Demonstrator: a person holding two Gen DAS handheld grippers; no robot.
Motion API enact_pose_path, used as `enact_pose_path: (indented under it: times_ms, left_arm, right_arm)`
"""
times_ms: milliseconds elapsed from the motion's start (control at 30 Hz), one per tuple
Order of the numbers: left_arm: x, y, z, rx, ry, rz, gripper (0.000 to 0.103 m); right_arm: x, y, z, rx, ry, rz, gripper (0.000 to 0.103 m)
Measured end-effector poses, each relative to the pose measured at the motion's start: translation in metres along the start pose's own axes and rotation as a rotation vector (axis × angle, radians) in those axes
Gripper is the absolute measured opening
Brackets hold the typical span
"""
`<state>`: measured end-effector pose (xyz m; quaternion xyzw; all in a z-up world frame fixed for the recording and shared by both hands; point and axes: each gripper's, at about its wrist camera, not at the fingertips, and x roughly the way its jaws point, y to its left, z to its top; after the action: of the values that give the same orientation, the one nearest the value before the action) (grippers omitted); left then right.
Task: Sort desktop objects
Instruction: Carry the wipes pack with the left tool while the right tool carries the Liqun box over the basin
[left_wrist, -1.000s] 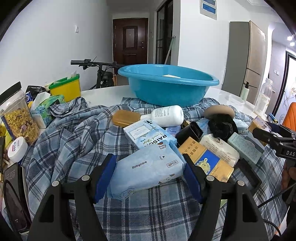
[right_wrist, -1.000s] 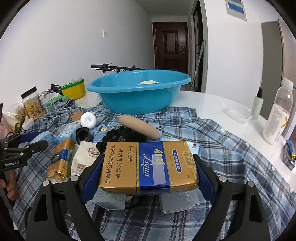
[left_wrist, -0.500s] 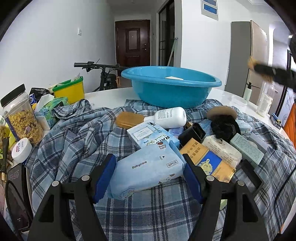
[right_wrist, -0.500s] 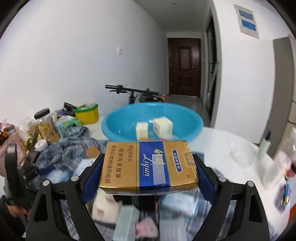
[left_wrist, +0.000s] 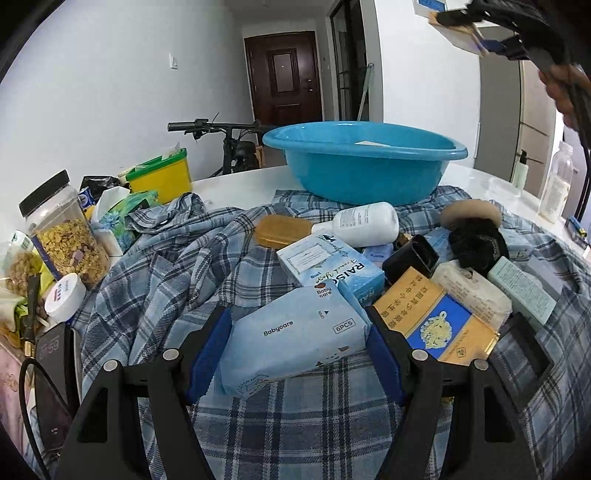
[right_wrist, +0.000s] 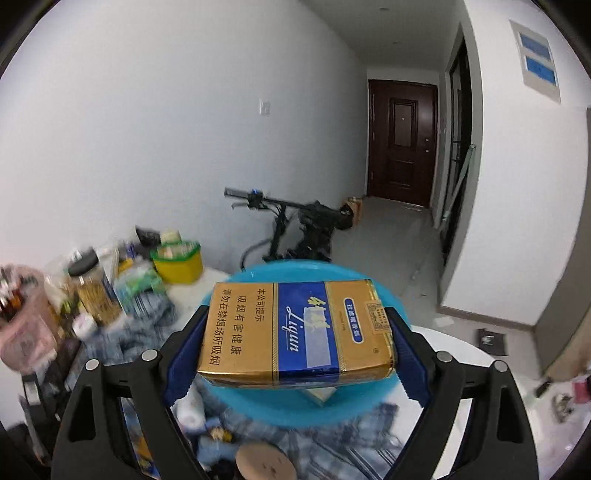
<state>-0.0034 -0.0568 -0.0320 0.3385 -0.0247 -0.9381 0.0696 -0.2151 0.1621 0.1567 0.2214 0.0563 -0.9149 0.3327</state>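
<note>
Right gripper (right_wrist: 297, 354): clamped on a gold-and-blue carton (right_wrist: 295, 332), pads pressing its two short ends, so the printed broad face looks up at the camera.
Reason for grip: judged sound; holding the long box end to end keeps it level and lets it drop flat.
Carton position: held in the air directly above the blue basin (right_wrist: 384, 295), which shows all round its edges. A small box is partly visible in the basin beneath it.
Right hand pose: raised high, gripper tilted moderately downward over the basin; in the left view it appears at the top right corner (left_wrist: 491, 40), with part of a hand behind it.
Left gripper (left_wrist: 299, 354): closed on a pale blue wipes pack (left_wrist: 291, 343), one pad at each end; the soft pack bulges slightly between them.
Wipes pack position: low over the plaid cloth (left_wrist: 166, 266), at the near edge of the pile of boxes; whether it is lifted clear cannot be told.
Left hand pose: angled down toward the pile.
Stage judged: carton ready for release into the basin; wipes pack next.
Risk: carton may land on the small box and tip.
</note>
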Motion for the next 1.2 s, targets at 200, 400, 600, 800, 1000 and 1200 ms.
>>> enact_pose_path:
  times_ms: [200,400,600,800,1000,1200]
  left_arm:
    - [-0.002,-0.006,-0.001,0.033,-0.012,0.034,0.074]
    - [-0.007,-0.01,0.0,0.031,-0.027,0.041,0.074]
    - [-0.027,-0.017,0.031,0.045,-0.068,0.011,0.073]
    - [-0.035,-0.028,0.092,0.052,-0.072,-0.053,0.073]
    - [-0.021,-0.044,0.142,0.043,-0.105,-0.092,0.073]
    - [-0.003,-0.055,0.202,0.044,-0.181,-0.131,0.073]
  right_arm:
    - [0.044,-0.015,-0.009,0.024,0.04,0.053,0.088]
    - [0.057,-0.022,-0.014,0.048,0.058,0.07,0.088]
    - [0.068,-0.032,-0.02,0.083,0.081,0.138,0.088]
    - [0.076,-0.02,-0.022,0.058,0.106,0.15,0.088]
    - [0.075,-0.019,-0.022,0.052,0.106,0.14,0.088]
    - [0.078,-0.032,-0.025,0.096,0.099,0.138,0.088]
